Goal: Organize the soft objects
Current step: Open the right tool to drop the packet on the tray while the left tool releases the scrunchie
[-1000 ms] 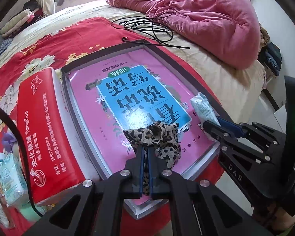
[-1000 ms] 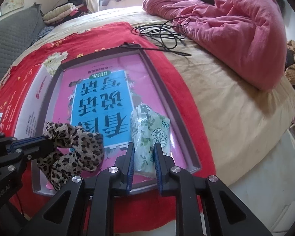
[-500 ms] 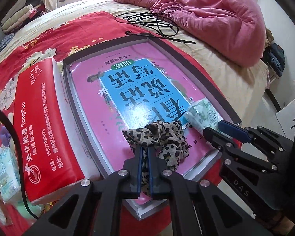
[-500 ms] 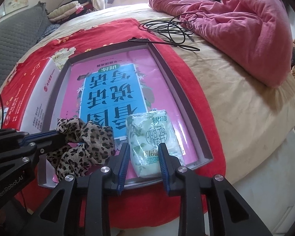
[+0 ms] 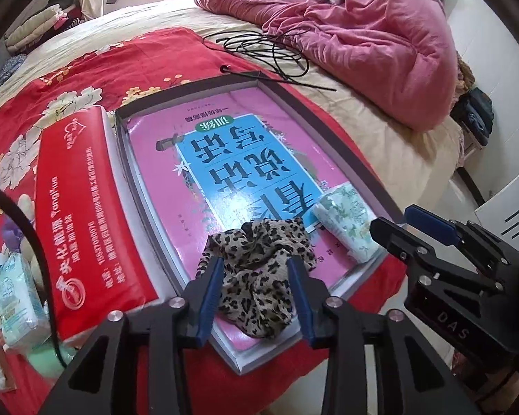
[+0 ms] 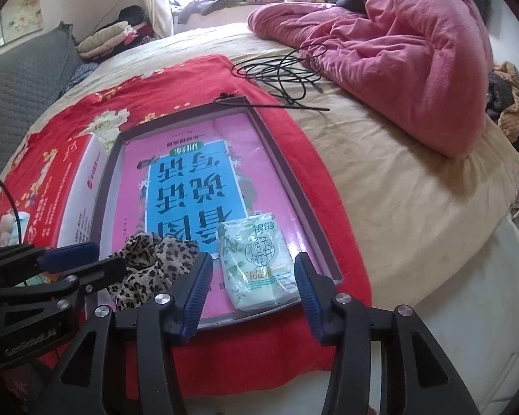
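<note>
A leopard-print cloth (image 5: pixel 256 276) lies on the pink book in the near left corner of a shallow grey box lid (image 5: pixel 328 117). My left gripper (image 5: pixel 256 287) is open, its fingers either side of the cloth. A pale green tissue pack (image 6: pixel 256 263) lies on the book at the near right. My right gripper (image 6: pixel 252 287) is open around the pack. The cloth (image 6: pixel 145 266) and box lid (image 6: pixel 276 148) also show in the right wrist view, the pack (image 5: pixel 346 224) in the left.
A red tissue carton (image 5: pixel 83 207) lies left of the lid on a red floral cloth (image 5: pixel 86 65). Small packs (image 5: pixel 14 294) sit at far left. Black cables (image 5: pixel 266 52) and a pink duvet (image 5: pixel 380 34) lie behind. The bed edge (image 6: pixel 432 242) drops off right.
Both grippers have opened: the left let go of the leopard cloth and the right let go of the tissue pack. Both things now rest on the book in the lid.
</note>
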Tool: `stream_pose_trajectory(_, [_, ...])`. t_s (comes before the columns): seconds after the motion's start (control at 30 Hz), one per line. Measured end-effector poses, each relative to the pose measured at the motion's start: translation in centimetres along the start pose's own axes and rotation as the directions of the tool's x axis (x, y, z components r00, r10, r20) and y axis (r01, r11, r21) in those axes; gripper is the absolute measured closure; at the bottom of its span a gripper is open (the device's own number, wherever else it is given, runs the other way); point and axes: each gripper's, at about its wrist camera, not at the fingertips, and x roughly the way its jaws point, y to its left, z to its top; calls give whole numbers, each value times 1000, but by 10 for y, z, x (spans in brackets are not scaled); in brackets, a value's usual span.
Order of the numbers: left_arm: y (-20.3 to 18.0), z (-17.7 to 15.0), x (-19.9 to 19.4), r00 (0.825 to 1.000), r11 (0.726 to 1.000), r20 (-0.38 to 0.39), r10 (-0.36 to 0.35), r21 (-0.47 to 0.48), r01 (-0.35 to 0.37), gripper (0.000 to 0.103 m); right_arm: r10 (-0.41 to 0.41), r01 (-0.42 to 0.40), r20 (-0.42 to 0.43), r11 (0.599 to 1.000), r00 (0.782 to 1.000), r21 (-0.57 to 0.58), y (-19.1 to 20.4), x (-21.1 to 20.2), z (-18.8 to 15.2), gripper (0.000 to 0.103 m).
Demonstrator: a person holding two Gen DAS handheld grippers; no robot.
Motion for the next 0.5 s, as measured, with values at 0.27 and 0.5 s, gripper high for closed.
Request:
stream_pose_trajectory(0.27, [6,-9,-40,998,1000,56,-3,-30,4,50,4,-4,34,1000,999,-1,11,-23,5,41])
stream_pose_trajectory(0.5, [26,-20,-74,997,995,78,12,-96,-5,43,5,-1,88,999,996,-41,38,-48,12,34])
